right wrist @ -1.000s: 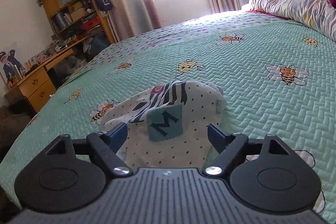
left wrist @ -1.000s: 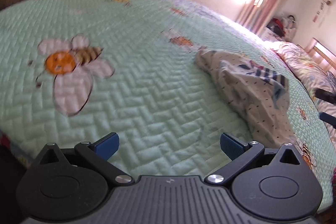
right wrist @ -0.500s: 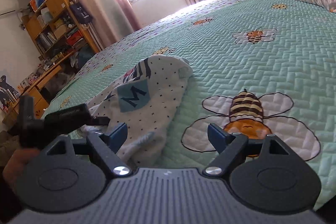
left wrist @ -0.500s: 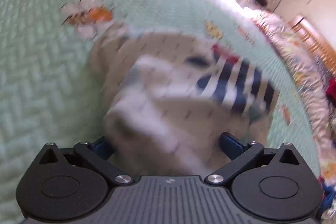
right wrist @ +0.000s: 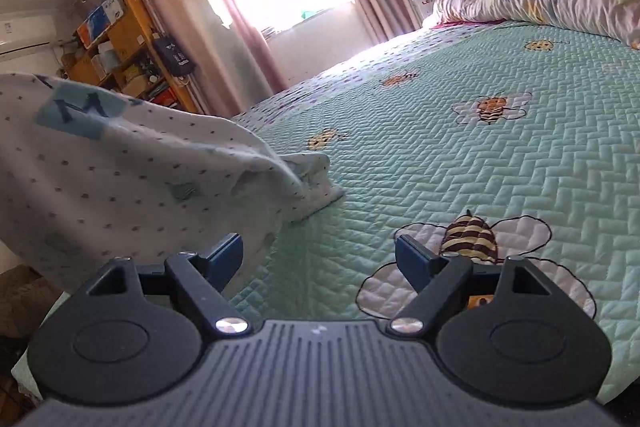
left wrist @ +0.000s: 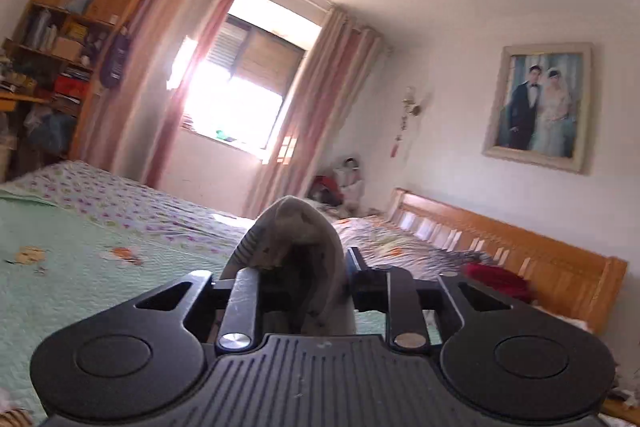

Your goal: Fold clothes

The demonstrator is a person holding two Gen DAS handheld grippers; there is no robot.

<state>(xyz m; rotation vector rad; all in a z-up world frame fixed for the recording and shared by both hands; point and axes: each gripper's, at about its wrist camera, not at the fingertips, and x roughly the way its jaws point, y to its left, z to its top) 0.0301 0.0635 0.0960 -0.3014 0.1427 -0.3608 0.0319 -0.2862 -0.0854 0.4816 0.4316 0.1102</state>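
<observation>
So in the last second you swung your left tongs (left wrist: pixel 298 269) off the bedspread (right wrist: pixel 500 163), bit into the dotted garment (right wrist: pixel 132 163) and hauled it up. A moment before it was a crumpled heap lying flat ahead of both tongs; at this point one end was bunched between the left jaws, which were still squeezing in on the cloth, and the rest hung down to the bed with its far corner still resting there. I'd call that the pick-up done and the spreading-out not started.

Your left tongs pointed about level, out at the window (left wrist: pixel 240 87). Your right tongs (right wrist: pixel 320 259) stayed low, tipped down a bit, jaws wide apart with nothing in them, the garment draped just off their left side and a bee print (right wrist: pixel 472 239) under the right finger.
</observation>
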